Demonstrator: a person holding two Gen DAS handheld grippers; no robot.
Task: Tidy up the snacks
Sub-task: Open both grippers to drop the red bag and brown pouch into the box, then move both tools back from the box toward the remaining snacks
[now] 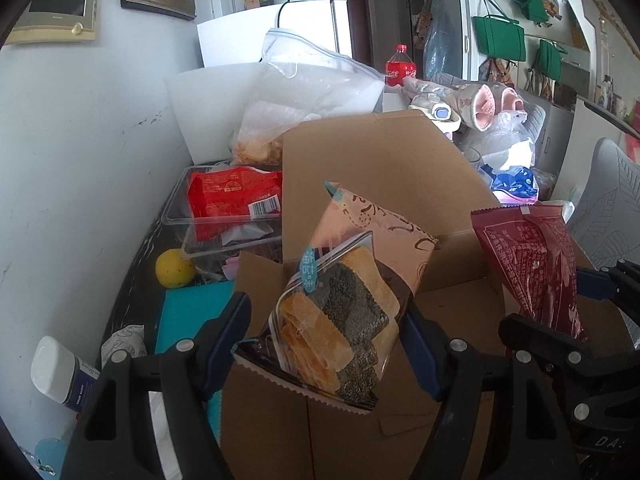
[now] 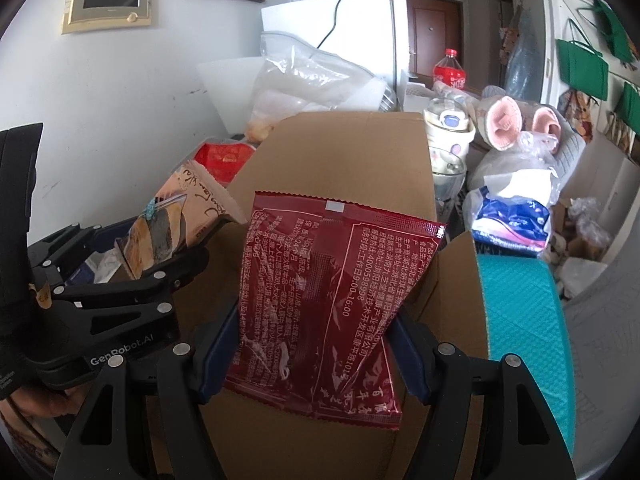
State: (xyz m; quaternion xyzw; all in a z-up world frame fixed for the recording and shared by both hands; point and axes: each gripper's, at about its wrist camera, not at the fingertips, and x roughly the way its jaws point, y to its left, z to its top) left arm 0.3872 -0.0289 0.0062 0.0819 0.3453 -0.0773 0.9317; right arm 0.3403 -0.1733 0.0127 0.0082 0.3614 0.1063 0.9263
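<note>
Left wrist view: left gripper (image 1: 326,340) clamped on a pink snack pack (image 1: 344,300) with seaweed-striped crackers showing through its window, blue pads pressing both sides, pack hanging dead centre over the open cardboard box (image 1: 380,168). At 3 o'clock, right gripper (image 1: 560,312) pinching a dark red snack bag (image 1: 528,264) above the same box. Around 9 to 10 o'clock, clear plastic tray (image 1: 176,216) with a bright red packet (image 1: 232,200) inside, and a yellow ball (image 1: 175,268) just below the tray. Up at 12, big clear zip bag (image 1: 304,92) leaning behind the box flap; cola bottle (image 1: 400,66) further back toward 1. Right wrist view: same dark red snack bag (image 2: 324,300) front and centre, gripped tight between the right gripper's (image 2: 314,356) blue pads, printed text side up, hovering over the box (image 2: 352,152). Over at 9 o'clock, left gripper (image 2: 168,256) holding the pink cracker pack (image 2: 180,224). Teal padded mailer (image 2: 524,320) at 3 to 4 o'clock, just beside the box flap. Plush toy with pink ears (image 2: 516,120) sitting at 1 to 2.
</note>
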